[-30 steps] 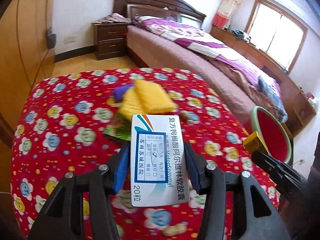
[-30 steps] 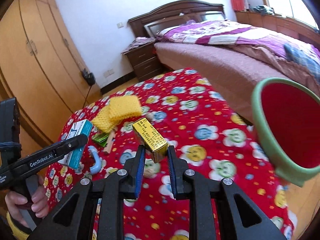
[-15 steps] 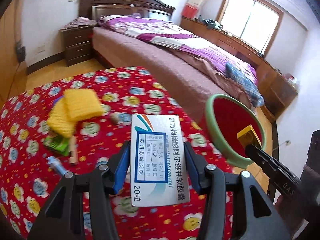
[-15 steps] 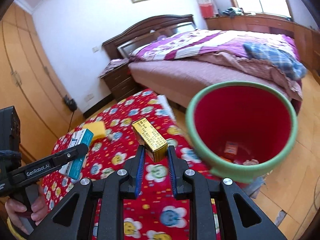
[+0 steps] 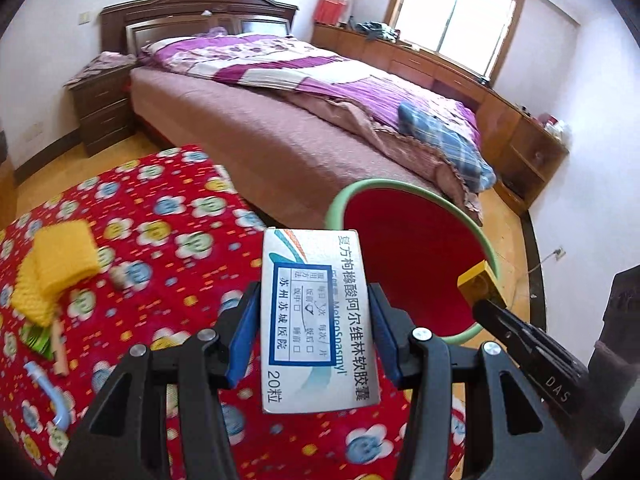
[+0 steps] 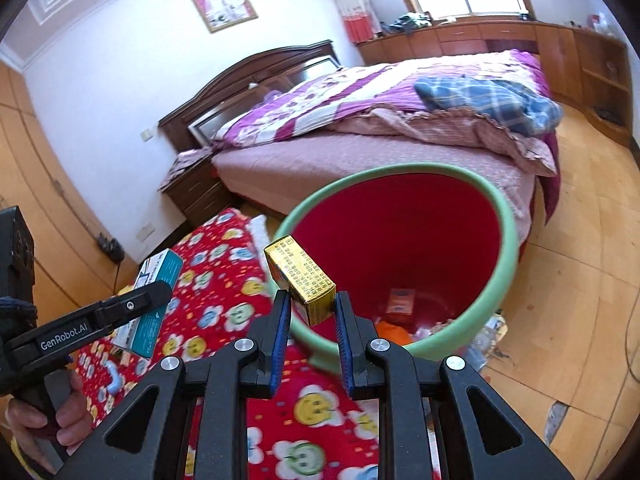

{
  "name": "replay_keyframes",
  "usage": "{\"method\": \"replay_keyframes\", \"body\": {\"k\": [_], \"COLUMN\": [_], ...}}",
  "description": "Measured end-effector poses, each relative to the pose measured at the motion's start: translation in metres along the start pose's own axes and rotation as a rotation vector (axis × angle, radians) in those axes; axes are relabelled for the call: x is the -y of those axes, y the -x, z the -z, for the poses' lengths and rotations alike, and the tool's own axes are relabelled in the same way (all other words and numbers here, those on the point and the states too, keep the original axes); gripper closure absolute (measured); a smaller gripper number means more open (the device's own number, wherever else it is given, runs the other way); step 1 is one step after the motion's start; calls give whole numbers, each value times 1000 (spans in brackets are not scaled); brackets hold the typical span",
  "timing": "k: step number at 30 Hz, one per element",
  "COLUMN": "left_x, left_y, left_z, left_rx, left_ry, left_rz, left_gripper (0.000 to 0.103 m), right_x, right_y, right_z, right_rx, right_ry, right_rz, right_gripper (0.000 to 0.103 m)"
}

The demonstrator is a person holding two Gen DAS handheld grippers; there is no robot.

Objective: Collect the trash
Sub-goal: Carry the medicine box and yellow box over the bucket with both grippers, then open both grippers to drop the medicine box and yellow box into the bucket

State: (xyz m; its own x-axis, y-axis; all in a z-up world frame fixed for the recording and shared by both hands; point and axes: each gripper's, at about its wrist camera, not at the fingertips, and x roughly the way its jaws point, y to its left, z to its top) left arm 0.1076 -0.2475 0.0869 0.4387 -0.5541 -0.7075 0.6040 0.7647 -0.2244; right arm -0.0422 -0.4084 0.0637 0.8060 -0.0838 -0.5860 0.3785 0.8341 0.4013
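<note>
My left gripper [image 5: 312, 320] is shut on a white and blue medicine box [image 5: 316, 320], held upright over the table's right end. The same box [image 6: 154, 304] shows at the left of the right wrist view. My right gripper [image 6: 310, 312] is shut on a small gold box [image 6: 300, 276], seen again as the gold box [image 5: 478, 284] at the bin's near rim. The red bin with a green rim [image 6: 502, 240] stands on the floor beside the table, with an orange packet [image 6: 400, 302] and other scraps at its bottom. In the left wrist view the bin [image 5: 338, 204] lies just behind the medicine box.
The table wears a red flowered cloth [image 5: 168, 216] with yellow knitted pads [image 5: 56, 268], a green wrapper [image 5: 36, 340], a stick and a blue curved tube [image 5: 52, 396] on it. A bed [image 5: 280, 120] stands behind the bin, with wooden floor [image 6: 580, 300] to its right.
Both grippers have swung right from over the table toward the bin, each keeping its box. The bin now fills the middle of the right wrist view.
</note>
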Motion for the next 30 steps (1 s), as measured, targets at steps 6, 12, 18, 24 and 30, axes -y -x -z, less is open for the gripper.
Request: {"method": "replay_keyframes", "body": {"k": [6, 12, 18, 24, 30], "left_x": [29, 51, 64, 63, 62], "left_y": [-27, -52, -66, -74, -75], "left_z": [-11, -16, -19, -20, -20], "left_rx": [-12, -26, -35, -58, -56], "left_ry": [-49, -89, -122, -110, -111], "left_rz": [39, 66, 85, 77, 75], "left_gripper": [50, 50, 50, 46, 44], "right_x": [26, 44, 56, 64, 65], "right_y": [-7, -15, -20, -25, -23], "right_z": [-4, -7, -8, -9, -8], "right_rx": [-5, -16, -14, -15, -7], "right_ry": [-39, -64, -78, -100, -108], "right_rz": [24, 40, 41, 28, 24], "right_gripper": [81, 80, 79, 76, 75]}}
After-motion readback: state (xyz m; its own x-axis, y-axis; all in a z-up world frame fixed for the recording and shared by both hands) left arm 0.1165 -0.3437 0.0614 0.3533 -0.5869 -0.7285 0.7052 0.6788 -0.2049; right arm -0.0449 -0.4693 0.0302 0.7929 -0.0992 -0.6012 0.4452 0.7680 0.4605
